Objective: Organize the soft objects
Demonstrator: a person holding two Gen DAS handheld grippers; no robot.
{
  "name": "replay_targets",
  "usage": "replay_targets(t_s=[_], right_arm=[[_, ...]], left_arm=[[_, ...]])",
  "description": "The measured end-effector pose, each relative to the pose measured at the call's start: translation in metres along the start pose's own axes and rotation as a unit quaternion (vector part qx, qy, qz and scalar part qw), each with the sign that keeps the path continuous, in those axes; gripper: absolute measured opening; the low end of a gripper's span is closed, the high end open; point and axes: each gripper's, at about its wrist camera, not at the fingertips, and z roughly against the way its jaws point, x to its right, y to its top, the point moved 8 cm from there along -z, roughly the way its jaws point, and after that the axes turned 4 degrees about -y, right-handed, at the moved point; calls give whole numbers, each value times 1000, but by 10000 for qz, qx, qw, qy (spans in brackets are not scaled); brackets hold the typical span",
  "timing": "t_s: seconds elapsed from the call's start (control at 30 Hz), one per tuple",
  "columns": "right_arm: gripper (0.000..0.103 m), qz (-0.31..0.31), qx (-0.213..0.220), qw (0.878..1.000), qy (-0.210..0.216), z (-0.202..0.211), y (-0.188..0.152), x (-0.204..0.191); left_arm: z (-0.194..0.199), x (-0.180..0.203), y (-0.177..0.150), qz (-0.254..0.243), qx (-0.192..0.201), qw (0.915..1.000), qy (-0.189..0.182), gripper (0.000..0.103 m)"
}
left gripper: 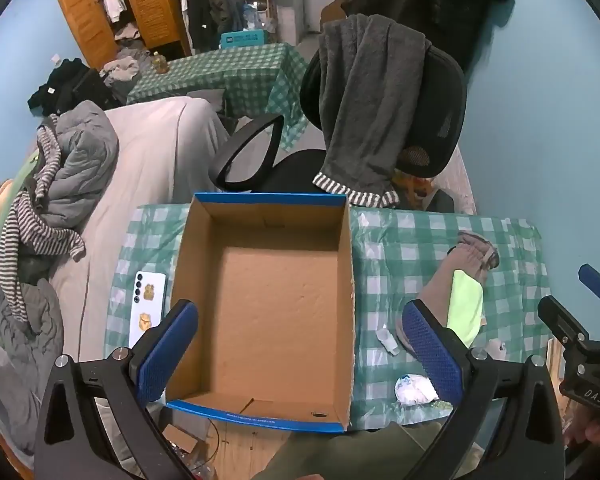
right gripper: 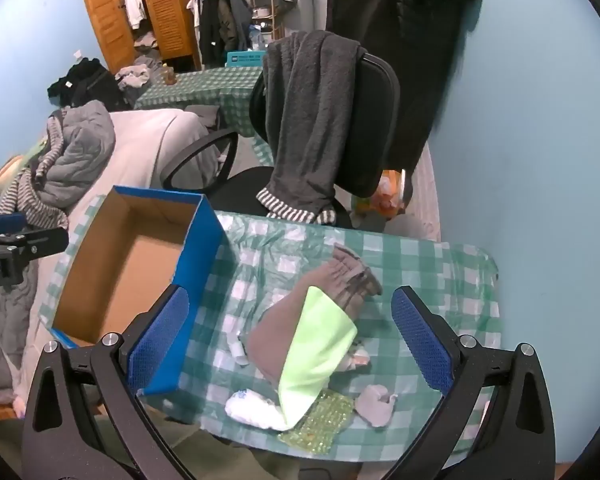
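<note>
lime-green cloth [right gripper: 320,344] lies draped over a brown cloth [right gripper: 276,332] on the checked tablecloth [right gripper: 440,264], right of the cardboard box [right gripper: 112,276]. at the near edge beside them sit a white crumpled wad [right gripper: 252,406], a small grey cloth [right gripper: 376,404] and a green beaded pad [right gripper: 320,424]. the box, blue outside, stands with nothing in it. the right gripper [right gripper: 292,336] hovers above the pile, blue pads wide apart and holding nothing. the left gripper [left gripper: 300,348] hangs over the box, its jaws also spread and bare. a phone [left gripper: 148,304] lies left of the box, a grey garment [right gripper: 312,120] hangs over the chair at the far side.
</note>
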Motion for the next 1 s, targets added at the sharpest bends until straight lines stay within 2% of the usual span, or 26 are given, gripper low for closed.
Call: replay_targets(t_s=[0.4, 0.53, 1.0], right_arm=[[101, 11, 12, 10000, -36, -1, 1, 0], [101, 20, 20, 10000, -42, 1, 1, 1], [101, 26, 60, 10000, -34, 6, 0, -3]], left_arm=[[5, 1, 5, -48, 81, 9999, -65, 103], [10, 3, 5, 15, 259, 9997, -9, 103], [12, 7, 3, -13, 276, 9996, -21, 103]])
